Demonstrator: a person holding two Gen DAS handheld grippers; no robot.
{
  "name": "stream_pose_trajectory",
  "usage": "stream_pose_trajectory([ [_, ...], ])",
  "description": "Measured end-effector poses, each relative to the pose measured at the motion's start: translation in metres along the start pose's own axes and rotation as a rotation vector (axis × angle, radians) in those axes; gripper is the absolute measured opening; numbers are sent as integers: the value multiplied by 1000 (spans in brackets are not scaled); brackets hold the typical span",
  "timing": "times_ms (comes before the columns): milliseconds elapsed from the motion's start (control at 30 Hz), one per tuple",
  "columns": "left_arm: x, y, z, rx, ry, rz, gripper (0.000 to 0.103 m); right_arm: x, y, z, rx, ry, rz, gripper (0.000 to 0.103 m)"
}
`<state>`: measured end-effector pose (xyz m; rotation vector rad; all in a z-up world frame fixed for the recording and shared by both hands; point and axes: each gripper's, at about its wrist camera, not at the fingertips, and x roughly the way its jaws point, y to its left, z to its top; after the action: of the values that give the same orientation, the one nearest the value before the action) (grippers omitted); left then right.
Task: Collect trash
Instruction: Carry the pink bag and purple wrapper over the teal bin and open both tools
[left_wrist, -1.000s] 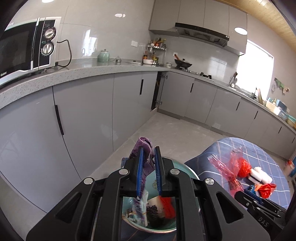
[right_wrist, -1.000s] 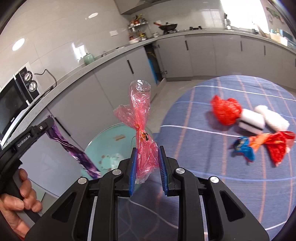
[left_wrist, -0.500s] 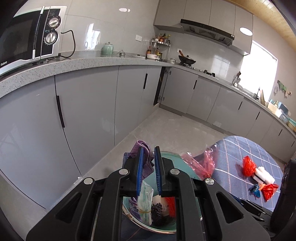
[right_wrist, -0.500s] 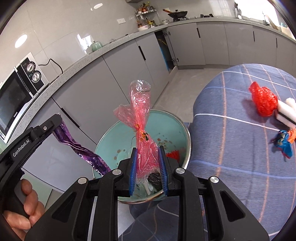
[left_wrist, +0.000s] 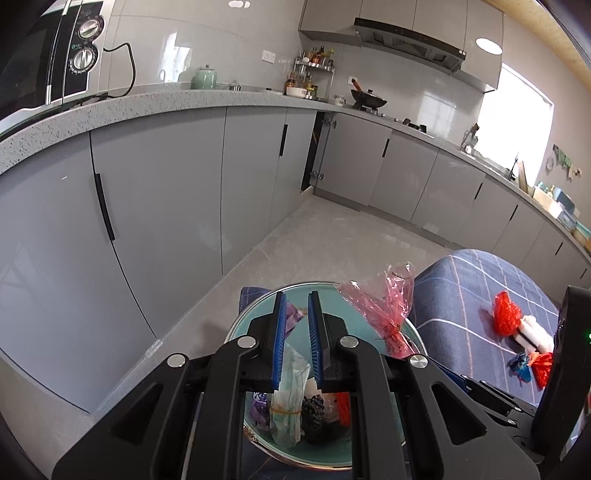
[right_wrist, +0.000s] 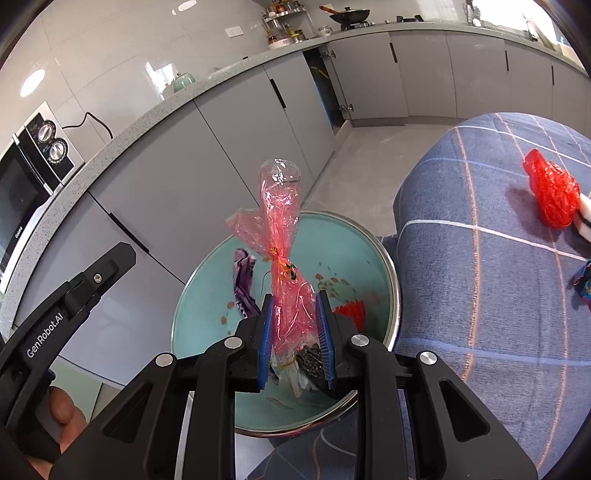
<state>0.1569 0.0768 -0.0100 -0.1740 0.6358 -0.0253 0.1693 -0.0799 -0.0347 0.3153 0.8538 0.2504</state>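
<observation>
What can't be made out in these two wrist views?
- Bowl bottom: both views, hidden by trash and gripper bodies.
- Purple wrapper: whether the left gripper pinches it; its lower end runs behind the right gripper.
- White pieces on the tablecloth: cut by the right view's edge.
- Counter jars: too small.

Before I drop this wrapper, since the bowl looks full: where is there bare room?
The teal metal bowl is bare along its far wall, beyond the purple wrapper. Its near bottom is crowded with bagged scraps. The blue checked tablecloth lies open between the bowl and the red crumpled bag.
</observation>
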Motion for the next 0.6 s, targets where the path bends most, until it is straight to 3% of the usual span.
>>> stream_pose_trajectory([
  [600, 26, 11, -10, 11, 83, 69, 13, 43, -5, -7, 21, 80, -10, 24],
])
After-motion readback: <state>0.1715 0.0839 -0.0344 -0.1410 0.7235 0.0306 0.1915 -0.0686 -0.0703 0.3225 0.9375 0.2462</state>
